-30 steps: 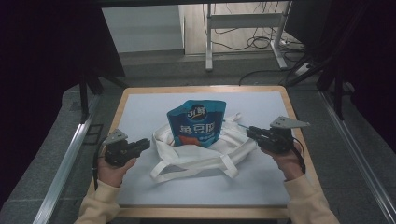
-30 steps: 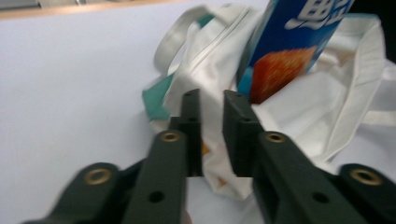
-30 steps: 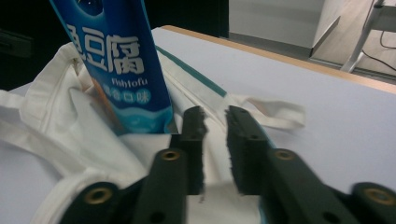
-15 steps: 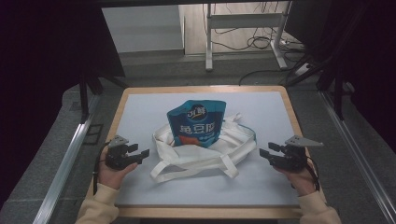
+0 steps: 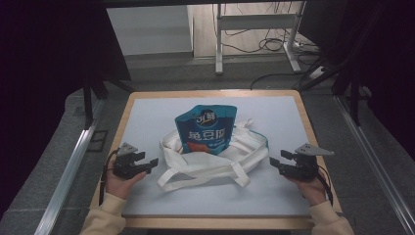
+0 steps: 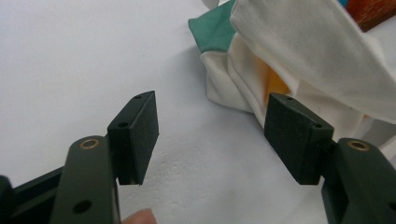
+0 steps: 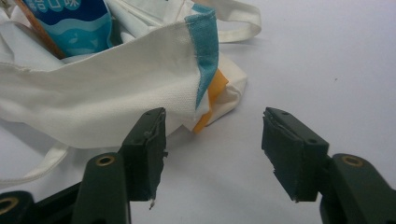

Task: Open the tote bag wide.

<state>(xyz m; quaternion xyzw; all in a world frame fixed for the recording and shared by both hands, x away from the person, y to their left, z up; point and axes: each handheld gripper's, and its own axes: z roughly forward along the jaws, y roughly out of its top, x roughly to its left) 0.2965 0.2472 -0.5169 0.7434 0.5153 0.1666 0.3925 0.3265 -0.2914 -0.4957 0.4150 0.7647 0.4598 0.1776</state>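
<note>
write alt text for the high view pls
A blue snack pouch stands in a rumpled white cloth bag on a white table. A person's left hand-held gripper and right hand-held gripper flank it, both open, touching nothing.

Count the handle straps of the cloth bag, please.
2. One strap loops on the mat in front of the bag, toward the person. The other strap lies behind the bag, beside the blue pouch. Folds may hide parts of both.
</note>
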